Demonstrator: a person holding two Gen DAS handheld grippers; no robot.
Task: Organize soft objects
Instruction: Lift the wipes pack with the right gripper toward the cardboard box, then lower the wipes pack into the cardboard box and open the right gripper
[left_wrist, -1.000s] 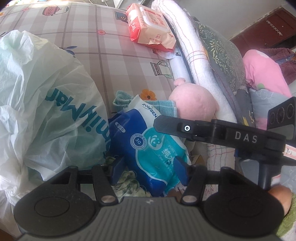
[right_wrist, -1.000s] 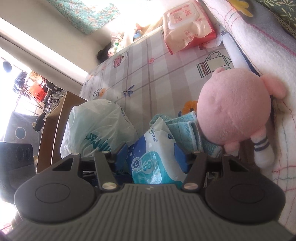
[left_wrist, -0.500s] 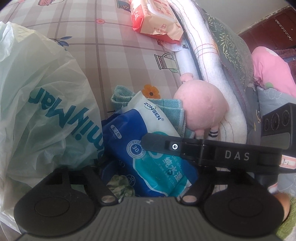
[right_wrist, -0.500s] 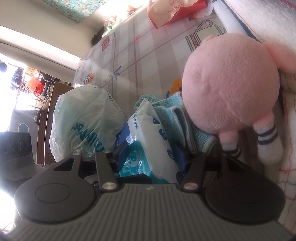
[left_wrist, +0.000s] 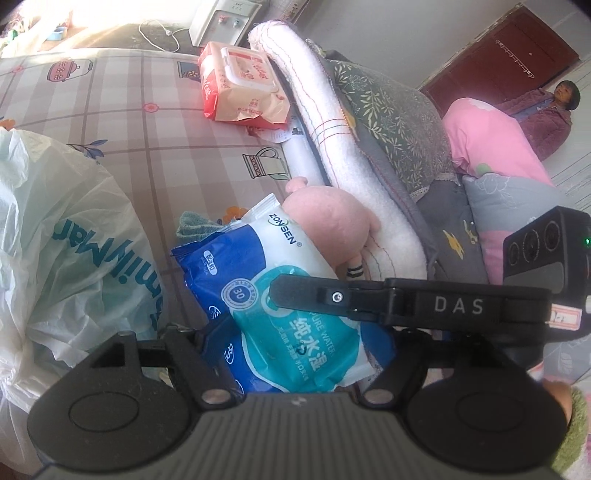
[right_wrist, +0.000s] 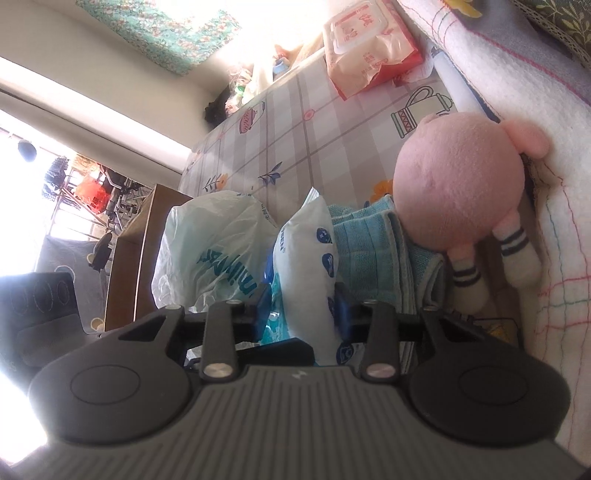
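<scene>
Wipes pack (left_wrist: 280, 295) in blue and white filled the centre of the left wrist frame, its long axis running from lower right up toward upper left. It lay against a teal towel (right_wrist: 373, 251) and a pink plush toy (right_wrist: 458, 184), with a white plastic bag (left_wrist: 62, 240) at left. The right gripper (right_wrist: 301, 306) had just been closing and was clenched on the pack's edge. The left gripper (left_wrist: 295, 350) had been opening; the pack sat between its spread fingers, seemingly released, though contact was hard to judge.
</scene>
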